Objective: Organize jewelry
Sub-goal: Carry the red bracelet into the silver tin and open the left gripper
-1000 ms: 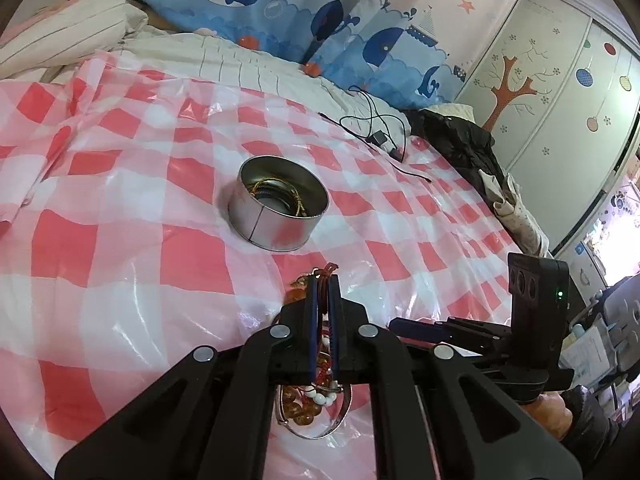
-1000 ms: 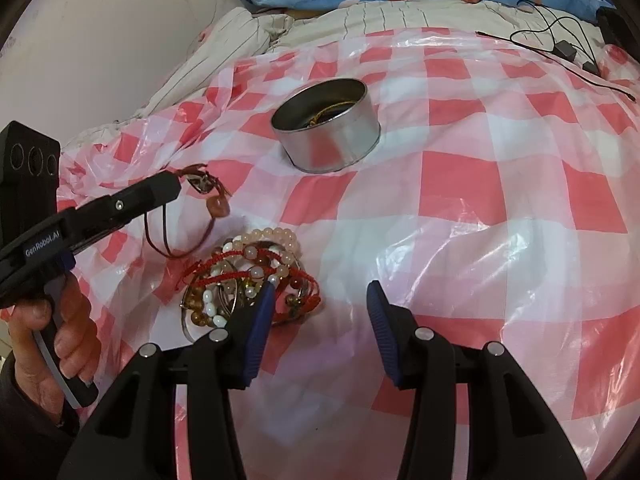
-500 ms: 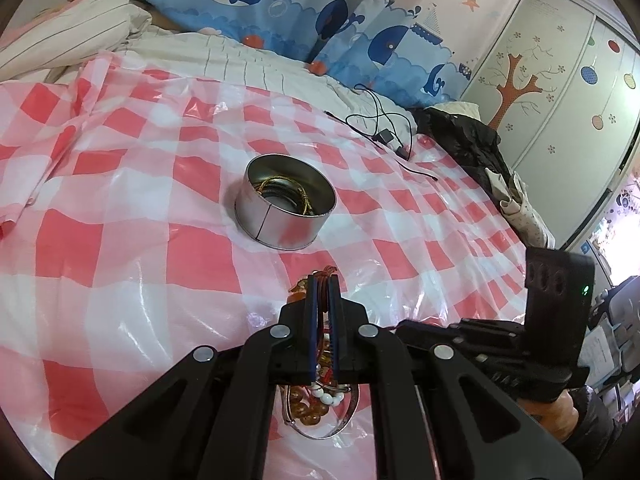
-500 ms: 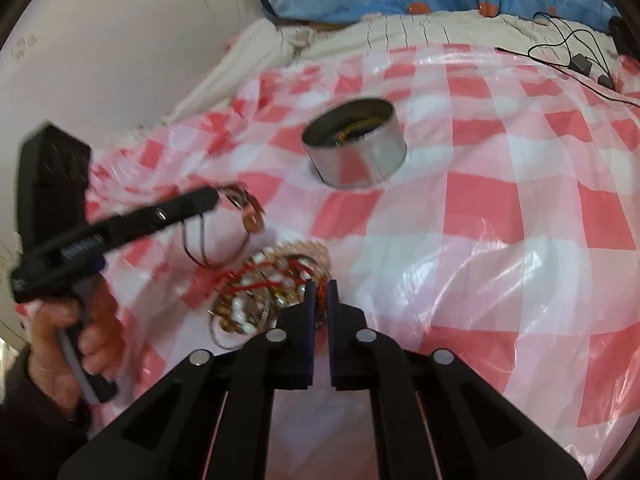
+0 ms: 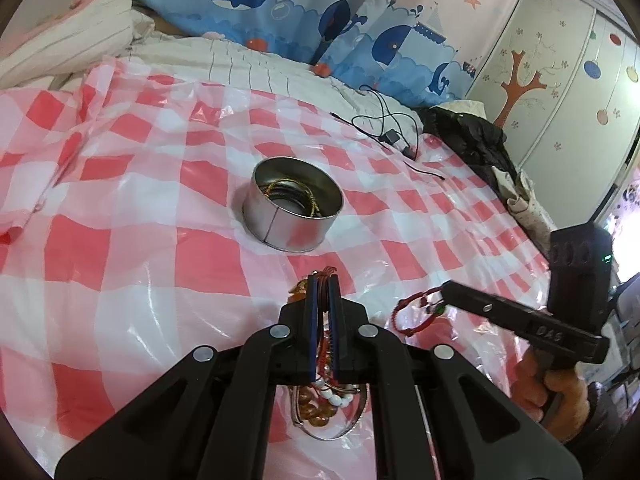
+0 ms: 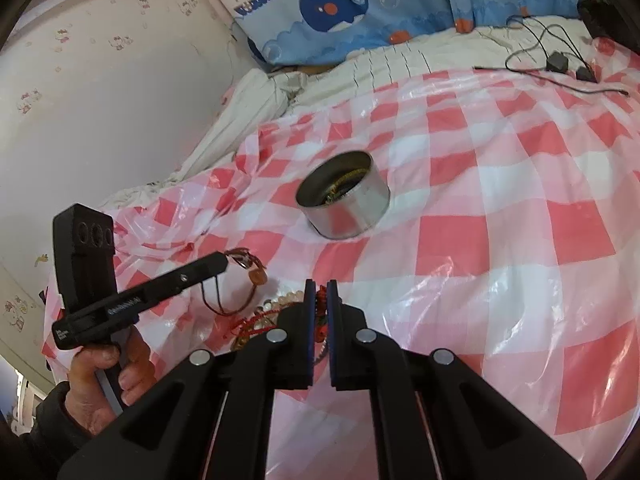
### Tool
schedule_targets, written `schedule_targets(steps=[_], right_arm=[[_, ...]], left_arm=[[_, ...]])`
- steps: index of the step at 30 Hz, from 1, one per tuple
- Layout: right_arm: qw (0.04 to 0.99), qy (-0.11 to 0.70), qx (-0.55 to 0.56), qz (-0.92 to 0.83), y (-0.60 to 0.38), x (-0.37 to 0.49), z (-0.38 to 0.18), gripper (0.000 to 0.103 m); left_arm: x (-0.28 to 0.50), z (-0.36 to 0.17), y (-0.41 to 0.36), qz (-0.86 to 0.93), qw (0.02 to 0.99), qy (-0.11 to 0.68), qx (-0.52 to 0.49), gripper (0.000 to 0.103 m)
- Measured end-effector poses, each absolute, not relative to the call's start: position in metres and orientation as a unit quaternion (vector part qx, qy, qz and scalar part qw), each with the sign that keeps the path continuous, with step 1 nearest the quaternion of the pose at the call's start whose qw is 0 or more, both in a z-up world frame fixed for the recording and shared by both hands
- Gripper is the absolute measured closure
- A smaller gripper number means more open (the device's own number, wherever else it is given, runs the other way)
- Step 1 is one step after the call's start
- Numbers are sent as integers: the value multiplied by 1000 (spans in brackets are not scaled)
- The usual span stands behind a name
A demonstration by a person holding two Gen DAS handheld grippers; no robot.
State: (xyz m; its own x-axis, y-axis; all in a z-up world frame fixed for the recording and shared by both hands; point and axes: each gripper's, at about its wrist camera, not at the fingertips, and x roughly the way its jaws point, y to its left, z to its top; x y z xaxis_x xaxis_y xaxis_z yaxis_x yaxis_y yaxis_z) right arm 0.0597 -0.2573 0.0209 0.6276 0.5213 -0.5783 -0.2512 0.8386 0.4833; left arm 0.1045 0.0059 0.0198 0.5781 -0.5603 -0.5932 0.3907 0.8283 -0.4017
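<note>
A round metal tin (image 5: 294, 208) with some cords inside stands on the red-checked plastic sheet (image 5: 120, 240); it also shows in the right wrist view (image 6: 345, 200). My left gripper (image 5: 323, 285) is shut on a brown cord necklace with an amber pendant (image 6: 256, 276), held above the sheet. My right gripper (image 6: 321, 292) is shut on a red string bracelet (image 5: 416, 312), lifted off the sheet. A pile of bead bracelets (image 5: 324, 404) lies under my left gripper; part of it shows in the right wrist view (image 6: 264, 320).
Black charger cables (image 5: 392, 132) lie at the far side of the sheet. A dark garment (image 5: 472, 140) is heaped at the far right. Striped bedding (image 6: 256, 96) and a whale-print curtain (image 5: 304, 20) lie behind.
My right gripper closed on the red string bracelet in the pile and lifted it up and away. My left gripper stayed shut on the necklace and rose a little.
</note>
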Motion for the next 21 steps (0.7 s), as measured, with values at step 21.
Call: schedule_targets(steps=[21], right_arm=[[892,350,175,226,-253,58,25,97]], left_arm=[[94,28,-14,-225,909,350,-12,98]])
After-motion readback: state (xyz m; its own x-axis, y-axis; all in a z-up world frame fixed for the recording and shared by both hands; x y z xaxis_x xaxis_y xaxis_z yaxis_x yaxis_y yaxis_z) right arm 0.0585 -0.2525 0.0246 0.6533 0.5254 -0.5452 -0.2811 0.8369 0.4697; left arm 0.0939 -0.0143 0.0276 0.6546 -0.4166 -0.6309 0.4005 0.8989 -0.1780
